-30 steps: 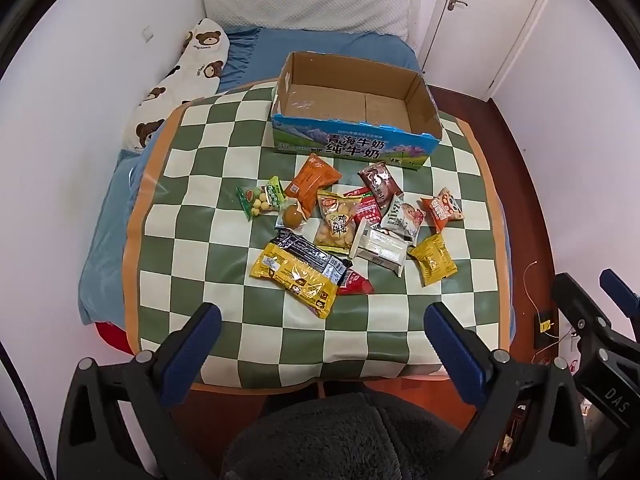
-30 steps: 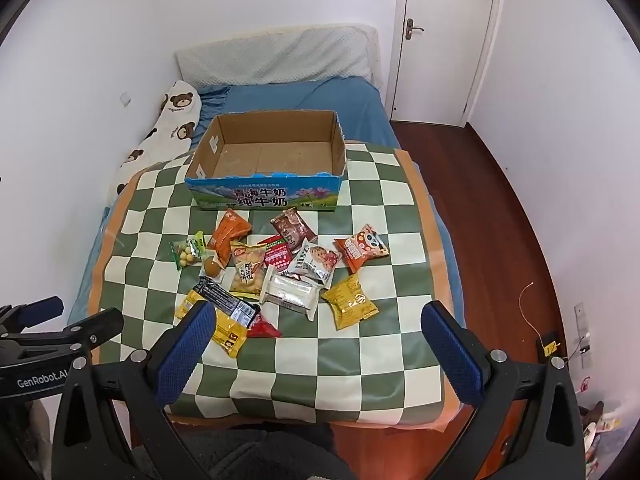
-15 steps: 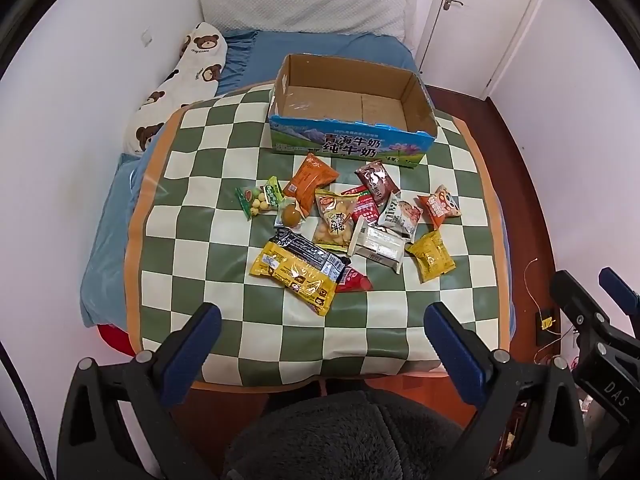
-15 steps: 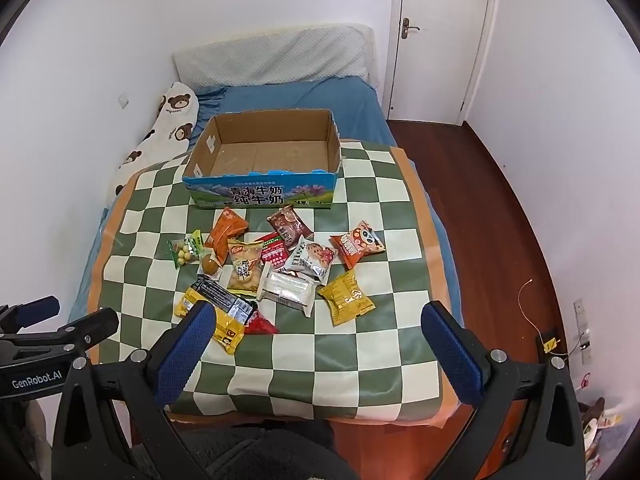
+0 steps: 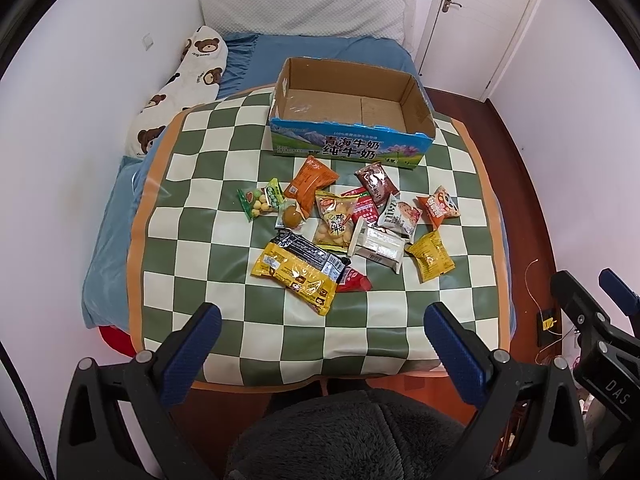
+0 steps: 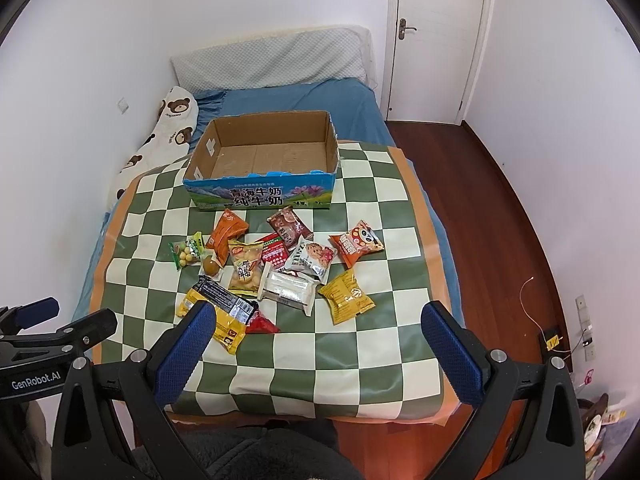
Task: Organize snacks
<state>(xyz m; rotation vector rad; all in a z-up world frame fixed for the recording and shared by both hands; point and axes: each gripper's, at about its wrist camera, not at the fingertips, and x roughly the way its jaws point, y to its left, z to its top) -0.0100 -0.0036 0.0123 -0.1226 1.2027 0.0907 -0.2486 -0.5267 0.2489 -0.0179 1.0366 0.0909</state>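
Note:
Several snack packets lie in a loose heap mid-table: a long yellow packet (image 5: 296,276), a white bar packet (image 5: 378,246), a small yellow packet (image 5: 431,256) and an orange packet (image 5: 311,180) among them. An empty open cardboard box (image 5: 352,142) with a blue printed front stands behind them at the table's far side; it also shows in the right wrist view (image 6: 260,192). My left gripper (image 5: 322,344) is open and empty, held above the table's near edge. My right gripper (image 6: 316,344) is open and empty, likewise near the front edge.
The table carries a green-and-cream checked cloth (image 5: 208,184). Behind it is a bed with a blue sheet (image 6: 288,100) and a bear-print pillow (image 5: 180,84) at the left. A white door (image 6: 436,36) and wood floor (image 6: 492,216) are at the right.
Both grippers have drawn back and risen slightly, so the table and snacks look a little smaller and farther. Nothing on the table has moved.

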